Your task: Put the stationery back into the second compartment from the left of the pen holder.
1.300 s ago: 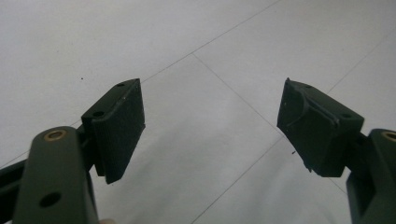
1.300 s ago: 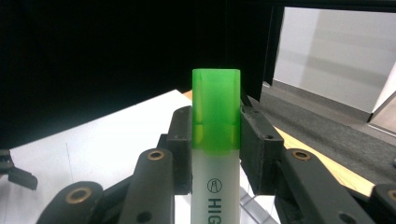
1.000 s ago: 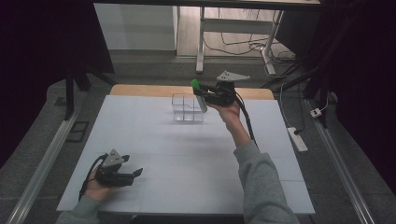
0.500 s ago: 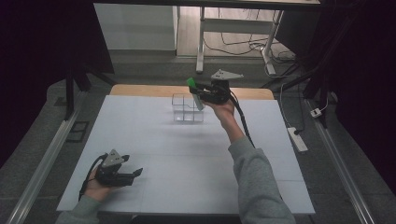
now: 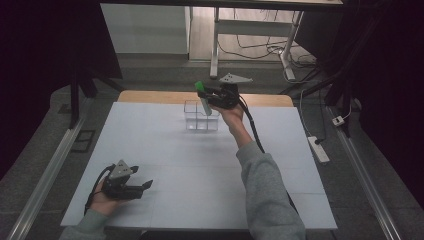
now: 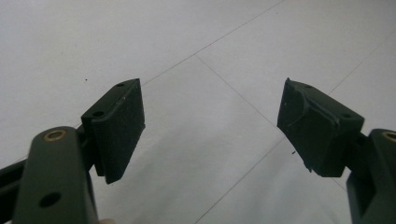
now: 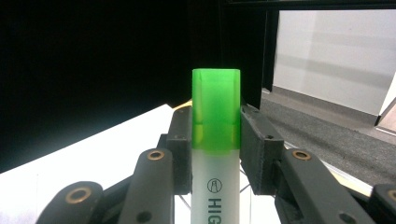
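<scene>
A highlighter [image 5: 200, 87] with a green cap and a whitish body stands upright in my right gripper [image 5: 205, 98], which is shut on it. It hangs over the right part of a clear divided box [image 5: 192, 121] at the back of the white table. In the right gripper view the pads [image 7: 254, 144] clamp the highlighter [image 7: 215, 112] just below its cap. My left gripper [image 5: 145, 186] rests low near the front left of the table. Its jaws stand wide apart, and in the left gripper view my left gripper [image 6: 210, 121] has nothing but bare table between them.
The white table top [image 5: 165, 150] has a wooden strip [image 5: 150, 96] along its far edge. A power strip [image 5: 318, 148] lies on the floor to the right. Metal rails [image 5: 45, 170] run along both sides, and desk legs and cables stand behind the table.
My right gripper has carried the highlighter leftwards and slightly down, over the clear box. The left gripper has stayed where it was.
</scene>
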Tool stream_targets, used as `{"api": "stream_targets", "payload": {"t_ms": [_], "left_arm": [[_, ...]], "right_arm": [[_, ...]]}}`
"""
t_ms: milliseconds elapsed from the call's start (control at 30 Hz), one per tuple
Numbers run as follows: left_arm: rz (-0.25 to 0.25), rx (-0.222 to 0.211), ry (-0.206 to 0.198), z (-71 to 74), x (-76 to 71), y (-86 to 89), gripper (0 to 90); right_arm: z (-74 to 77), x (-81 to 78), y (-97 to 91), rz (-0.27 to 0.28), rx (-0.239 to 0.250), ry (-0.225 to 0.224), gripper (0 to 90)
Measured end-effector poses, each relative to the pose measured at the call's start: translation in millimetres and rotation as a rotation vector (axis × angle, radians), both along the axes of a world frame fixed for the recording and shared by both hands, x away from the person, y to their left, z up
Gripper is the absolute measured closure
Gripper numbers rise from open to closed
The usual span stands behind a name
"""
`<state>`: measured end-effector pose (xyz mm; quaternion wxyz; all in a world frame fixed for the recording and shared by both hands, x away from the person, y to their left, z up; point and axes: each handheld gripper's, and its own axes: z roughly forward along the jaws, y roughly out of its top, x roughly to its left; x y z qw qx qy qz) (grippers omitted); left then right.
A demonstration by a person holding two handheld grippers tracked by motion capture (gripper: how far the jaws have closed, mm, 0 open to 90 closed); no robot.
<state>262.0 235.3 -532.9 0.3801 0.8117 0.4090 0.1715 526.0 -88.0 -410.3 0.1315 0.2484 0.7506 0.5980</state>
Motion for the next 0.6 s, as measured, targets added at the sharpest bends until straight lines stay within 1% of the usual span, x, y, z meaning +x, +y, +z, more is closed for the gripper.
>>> {"api": "stream_targets", "payload": {"t_ms": [233, 333, 500, 600], "left_arm": [[-0.004, -0.001, 0.003, -0.4, 1.2, -1.0, 22.8], [-0.003, -0.001, 0.002, -0.3, 1.0, -1.1, 22.8], [-0.003, -0.006, 0.003, 0.0, 0.6, -0.4, 22.8], [-0.004, -0.006, 0.005, -0.5, 1.0, -0.3, 22.8]], "right_arm": [[-2.2, 6.1, 2.8, -0.016, 0.009, -0.001, 66.1], [-3.7, 10.0, 2.8, -0.025, 0.023, 0.003, 66.1], [-8.8, 17.4, 4.5, -0.038, 0.022, -0.004, 66.1], [-11.2, 22.1, 5.9, -0.042, 0.039, -0.003, 66.1]]}}
